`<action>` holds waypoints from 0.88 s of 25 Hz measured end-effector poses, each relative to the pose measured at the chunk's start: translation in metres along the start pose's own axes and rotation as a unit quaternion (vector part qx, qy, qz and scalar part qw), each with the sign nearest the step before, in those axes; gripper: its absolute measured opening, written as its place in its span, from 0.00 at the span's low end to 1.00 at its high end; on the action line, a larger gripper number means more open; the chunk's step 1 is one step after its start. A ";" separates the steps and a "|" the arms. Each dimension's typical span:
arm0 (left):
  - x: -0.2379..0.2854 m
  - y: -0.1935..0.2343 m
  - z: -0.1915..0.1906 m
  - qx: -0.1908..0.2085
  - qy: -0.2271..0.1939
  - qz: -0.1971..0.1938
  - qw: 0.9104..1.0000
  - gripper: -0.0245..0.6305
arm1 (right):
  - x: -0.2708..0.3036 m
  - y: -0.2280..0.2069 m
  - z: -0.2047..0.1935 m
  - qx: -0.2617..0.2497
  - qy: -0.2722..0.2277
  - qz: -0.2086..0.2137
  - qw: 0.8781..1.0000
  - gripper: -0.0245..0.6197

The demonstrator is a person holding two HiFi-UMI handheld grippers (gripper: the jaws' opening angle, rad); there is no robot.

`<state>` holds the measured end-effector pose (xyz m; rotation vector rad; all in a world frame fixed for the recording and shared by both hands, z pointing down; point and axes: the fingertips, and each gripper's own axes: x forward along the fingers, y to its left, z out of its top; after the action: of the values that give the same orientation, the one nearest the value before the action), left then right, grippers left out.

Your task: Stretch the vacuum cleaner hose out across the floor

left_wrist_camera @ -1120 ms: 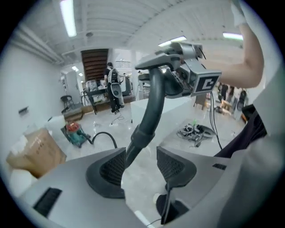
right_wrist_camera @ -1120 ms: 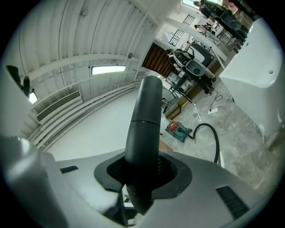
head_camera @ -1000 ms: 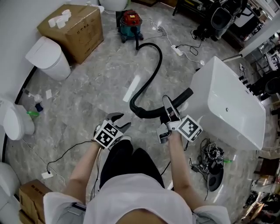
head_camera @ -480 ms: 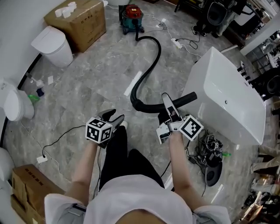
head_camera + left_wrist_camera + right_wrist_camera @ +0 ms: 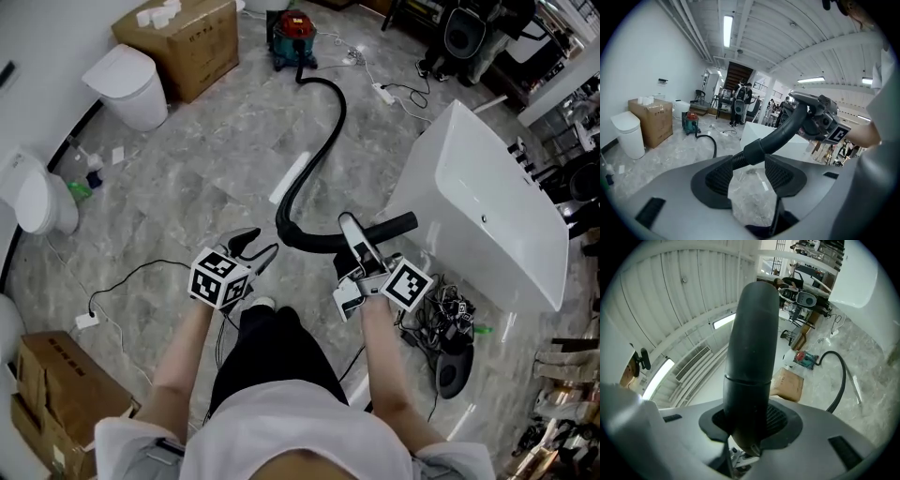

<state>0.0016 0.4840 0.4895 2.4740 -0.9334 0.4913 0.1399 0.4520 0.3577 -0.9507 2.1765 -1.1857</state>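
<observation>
While right gripper [image 5: 354, 232] clamps hose [image 5: 325, 141], left gripper [image 5: 255, 248] gapes empty, marble floor [image 5: 187, 169], bathtub [image 5: 487, 220]

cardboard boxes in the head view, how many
2: one cardboard box at the top, left of the vacuum cleaner; a second cardboard box in the bottom-left corner. More may be hidden.

the cardboard box [image 5: 192, 47] is cut by the head view's top edge, the toilet [image 5: 37, 202] by its left.

White T-shirt [image 5: 281, 442], black trousers [image 5: 272, 361]
</observation>
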 end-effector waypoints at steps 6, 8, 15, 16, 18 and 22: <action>-0.029 -0.006 -0.003 0.006 -0.012 -0.003 1.000 0.34 | -0.001 0.027 -0.037 0.017 0.020 0.027 0.999 0.25; -0.044 -0.009 -0.012 0.000 -0.016 -0.002 1.000 0.34 | -0.005 0.038 -0.054 0.017 0.023 0.030 0.999 0.25; -0.125 -0.026 -0.057 0.003 -0.023 -0.005 1.000 0.34 | -0.037 0.094 -0.131 0.014 0.017 0.045 0.999 0.25; -0.137 -0.028 -0.064 0.006 -0.023 -0.006 1.000 0.34 | -0.043 0.102 -0.143 0.015 0.015 0.049 0.999 0.25; -0.160 -0.031 -0.075 0.012 -0.022 -0.007 1.000 0.34 | -0.054 0.117 -0.165 0.016 0.011 0.053 0.998 0.25; -0.198 -0.035 -0.098 -0.012 -0.020 -0.007 1.000 0.34 | -0.077 0.137 -0.195 0.034 0.008 0.055 0.998 0.25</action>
<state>-0.1307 0.6630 0.4686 2.4756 -0.9319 0.4261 0.0087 0.6648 0.3451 -0.7855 2.1566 -1.2110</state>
